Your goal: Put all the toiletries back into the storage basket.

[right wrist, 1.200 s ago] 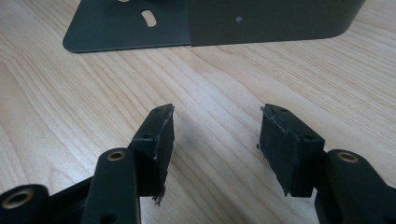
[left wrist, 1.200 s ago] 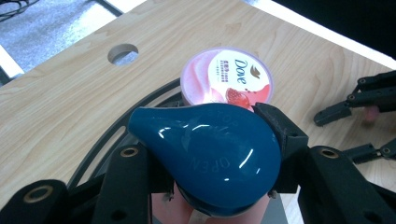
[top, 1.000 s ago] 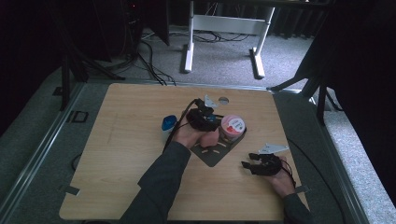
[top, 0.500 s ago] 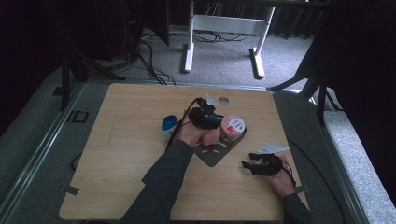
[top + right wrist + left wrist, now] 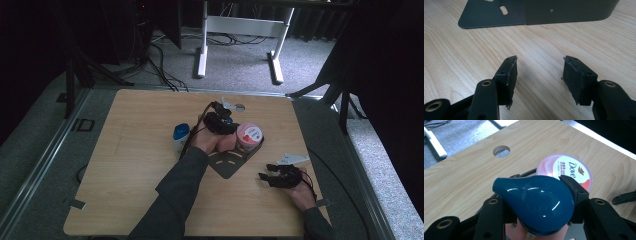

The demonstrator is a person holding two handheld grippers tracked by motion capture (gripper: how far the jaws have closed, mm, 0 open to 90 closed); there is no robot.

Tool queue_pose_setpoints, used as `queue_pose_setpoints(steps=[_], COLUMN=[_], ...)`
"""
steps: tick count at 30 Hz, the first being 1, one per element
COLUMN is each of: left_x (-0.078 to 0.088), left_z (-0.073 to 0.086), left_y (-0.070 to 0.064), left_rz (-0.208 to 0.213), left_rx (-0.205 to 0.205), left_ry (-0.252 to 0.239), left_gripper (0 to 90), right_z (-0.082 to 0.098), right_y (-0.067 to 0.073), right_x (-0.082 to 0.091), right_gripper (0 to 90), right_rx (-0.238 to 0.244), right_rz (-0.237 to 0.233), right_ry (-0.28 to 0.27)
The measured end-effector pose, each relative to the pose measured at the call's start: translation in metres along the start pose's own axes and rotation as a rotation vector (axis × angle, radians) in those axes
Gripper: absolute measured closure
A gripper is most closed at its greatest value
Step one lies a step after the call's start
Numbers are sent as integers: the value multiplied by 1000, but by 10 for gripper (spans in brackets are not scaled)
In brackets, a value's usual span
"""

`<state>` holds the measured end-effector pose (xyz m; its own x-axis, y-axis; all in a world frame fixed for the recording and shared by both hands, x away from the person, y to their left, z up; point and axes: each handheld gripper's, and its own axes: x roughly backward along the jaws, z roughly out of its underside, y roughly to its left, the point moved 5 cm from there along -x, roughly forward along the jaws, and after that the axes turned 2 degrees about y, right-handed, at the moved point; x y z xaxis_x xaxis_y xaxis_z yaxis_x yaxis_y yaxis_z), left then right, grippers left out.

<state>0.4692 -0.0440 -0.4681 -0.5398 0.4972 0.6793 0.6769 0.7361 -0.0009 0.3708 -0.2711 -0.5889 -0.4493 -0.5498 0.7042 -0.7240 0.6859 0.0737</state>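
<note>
Left tongs (image 5: 536, 195) grip one blue-capped bottle (image 5: 535, 203) beside one pink jar (image 5: 571, 171).

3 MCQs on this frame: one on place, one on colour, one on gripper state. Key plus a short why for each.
1. Where is the pink-lidded jar?
A. just beyond the blue cap
B. on the floor
C. between the right gripper's jaws

2. What colour is the cap between the left gripper's jaws?
A. yellow
B. blue
C. white

3. What state is the right gripper in?
A. shut on the jar
B. shut on the cap
C. open, nothing between the jaws

Key: 1 A, the jar sits on the table right behind the cap; 2 B, the glossy cap is dark blue; 3 C, bare wood shows between its jaws.
</note>
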Motion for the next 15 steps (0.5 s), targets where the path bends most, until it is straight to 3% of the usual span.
queue_pose_setpoints(steps=[15], left_x=[-16], left_z=[-6], left_y=[7], left_rz=[-36], left_rx=[11], left_ry=[9], left_gripper=[532], right_z=[0], right_y=[0], right_x=[0], right_gripper=[446], right_rx=[0], right_rz=[0], right_ry=[-1])
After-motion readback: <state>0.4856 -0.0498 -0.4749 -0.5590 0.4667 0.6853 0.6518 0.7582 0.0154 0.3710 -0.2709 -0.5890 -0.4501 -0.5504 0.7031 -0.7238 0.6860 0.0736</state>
